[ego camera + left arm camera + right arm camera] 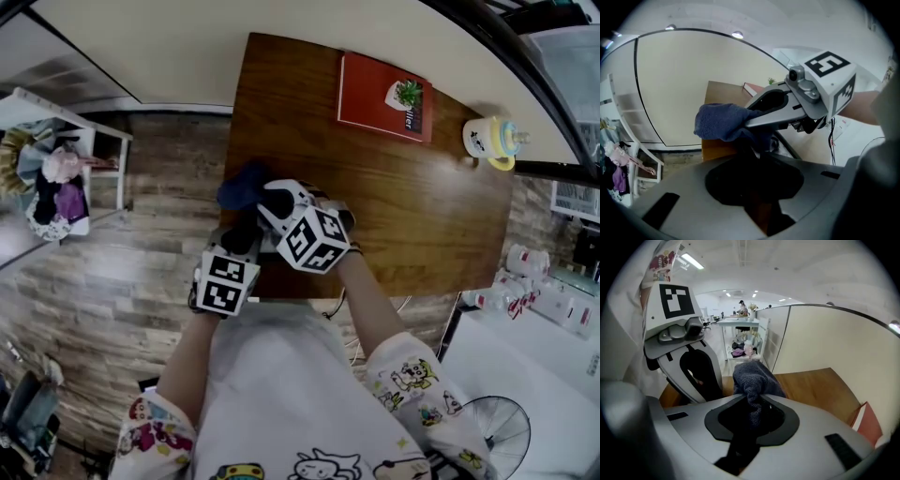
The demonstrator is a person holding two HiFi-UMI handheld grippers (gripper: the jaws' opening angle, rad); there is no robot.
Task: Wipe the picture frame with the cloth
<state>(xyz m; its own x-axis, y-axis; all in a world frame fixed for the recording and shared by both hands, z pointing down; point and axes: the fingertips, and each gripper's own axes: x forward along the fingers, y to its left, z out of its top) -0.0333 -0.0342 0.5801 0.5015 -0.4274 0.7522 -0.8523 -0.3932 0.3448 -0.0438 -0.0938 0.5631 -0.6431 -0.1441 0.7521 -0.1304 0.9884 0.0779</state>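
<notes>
Frame (384,97): red, flat on the far right part of the surface (427,220), well apart from both tools. Untouched, by the look of it.

Cloth (752,376): dark blue, bunched, up off the wood at the near left edge. Pinched in the right gripper (751,397), jaws closed on a fold, most of the wad bulging out beyond the tips.

Left gripper (242,234): just beside the right one, pointed at the same wad. A dark tail of cloth drops into its throat; dark on dark there, so no telling whether those jaws are nipping it or standing slightly apart.

Cup (489,141): yellow and white, far right corner, near the frame's right edge.

Step in hand, as judged: cloth picked up and being sorted between the two tools; wiping not begun.

Next move, as judged: long reach forward and to the right across bare wood to the frame. Cloth better presented as a broad pad under the tips than as a ball. Frame lies loose and flat, so likely to slide under a push; left tool free to pin an edge, if it lets go of the cloth. Cup worth keeping clear of on the sweep.
</notes>
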